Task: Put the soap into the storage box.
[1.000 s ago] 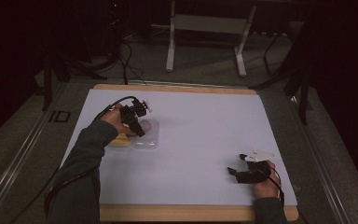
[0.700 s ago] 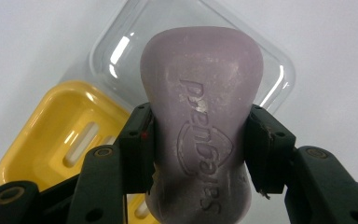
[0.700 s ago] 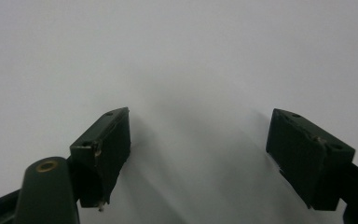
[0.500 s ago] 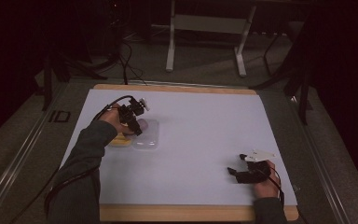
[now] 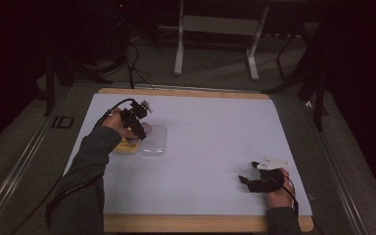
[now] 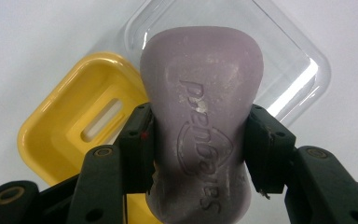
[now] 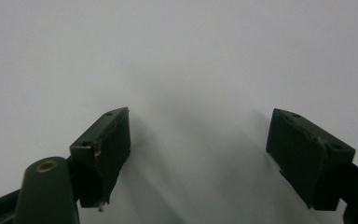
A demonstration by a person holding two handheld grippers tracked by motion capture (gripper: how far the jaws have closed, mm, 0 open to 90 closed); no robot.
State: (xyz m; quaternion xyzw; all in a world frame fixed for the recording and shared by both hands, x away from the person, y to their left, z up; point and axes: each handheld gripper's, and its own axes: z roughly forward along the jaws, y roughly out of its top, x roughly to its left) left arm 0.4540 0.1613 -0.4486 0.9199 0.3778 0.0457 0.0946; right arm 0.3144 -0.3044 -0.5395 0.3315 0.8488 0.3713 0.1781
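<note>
Surroundings: dark room, grey floor, metal frame legs (image 5: 215,44) standing beyond the far edge of the table.
Surface: white mat (image 5: 215,147) laid over a wooden board (image 5: 200,223), board edge showing at the near and far sides.
Left gripper (image 5: 138,128): held over the left part of the mat, clamped on the soap, pads pressing both long sides of the bar.
Soap (image 6: 200,121): purple bar with embossed lettering, gripped around its waist, lifted above the dish and lid, one end pointing away from the jaws.
Soap dish (image 6: 74,126): yellow, slotted floor, lying on the mat under the left jaw, partly hidden behind the bar.
Lid (image 6: 289,60): clear plastic, rounded corners, lying just beside the dish, touching or nearly touching it.
Right gripper (image 5: 252,179): resting low at the near right corner of the mat, well apart from the soap, jaws spread wide with nothing between them.
Sleeve (image 5: 85,171): dark, reaching in from the near left edge.
</note>
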